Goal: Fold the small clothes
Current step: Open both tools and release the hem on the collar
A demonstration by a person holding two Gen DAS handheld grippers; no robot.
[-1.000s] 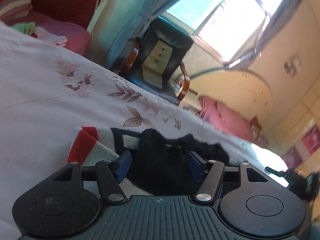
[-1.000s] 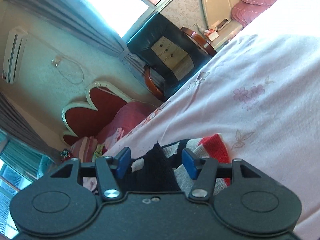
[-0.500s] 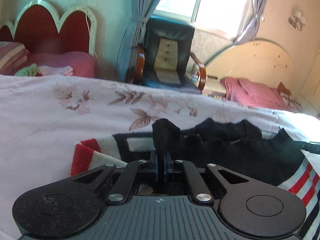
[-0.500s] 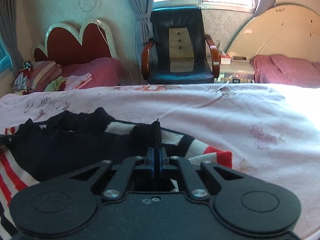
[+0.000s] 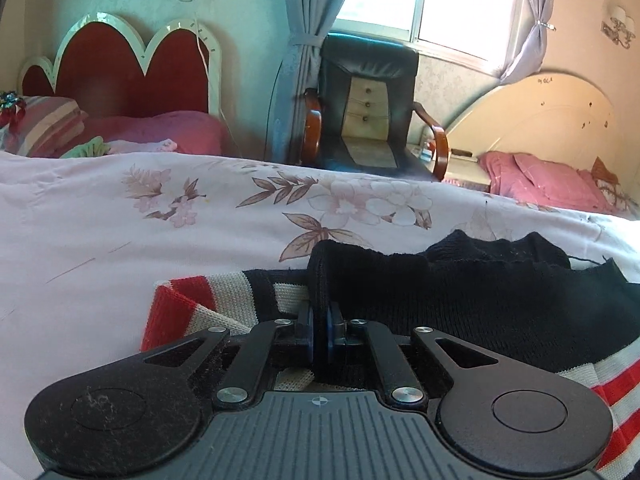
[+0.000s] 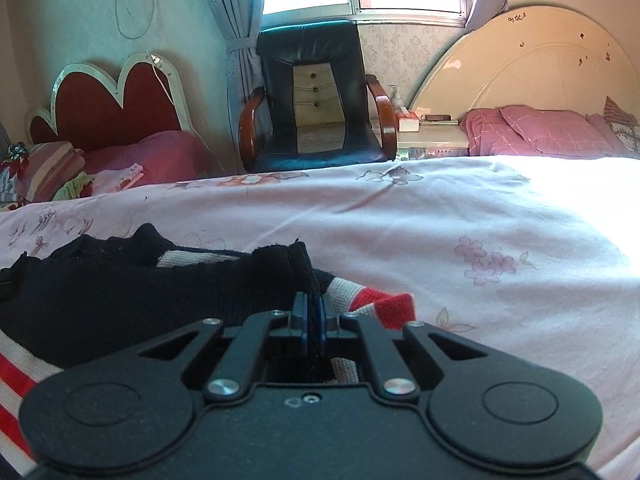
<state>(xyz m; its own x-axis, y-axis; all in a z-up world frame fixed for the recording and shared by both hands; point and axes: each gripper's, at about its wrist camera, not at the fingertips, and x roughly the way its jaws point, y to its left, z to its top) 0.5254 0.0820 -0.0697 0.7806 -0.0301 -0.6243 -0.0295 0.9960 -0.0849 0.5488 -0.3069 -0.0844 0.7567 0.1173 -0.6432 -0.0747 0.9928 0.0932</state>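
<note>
Behind bed: black armchair [image 5: 368, 108] under window, grey curtain [image 5: 300, 60] beside it, red scalloped headboard [image 5: 116, 68] far left, cream headboard [image 6: 532, 68] far right with pink pillows [image 6: 536, 132].
Surface: bed [image 5: 100, 240], pink floral sheet.
Task item: knit sweater [image 5: 460, 304], navy with red and cream stripes, lies on near part of bed, between both tools.
Left tool [image 5: 320, 332]: clenched on a raised pinch of sweater's navy edge.
Right tool [image 6: 314, 320]: pinches navy fold; jaws opening slightly, pads press fabric.
In the way: nothing on sweater but the tools.
Change: a second ago both tools gaped around fabric, views tilted; now clamped, views level.
</note>
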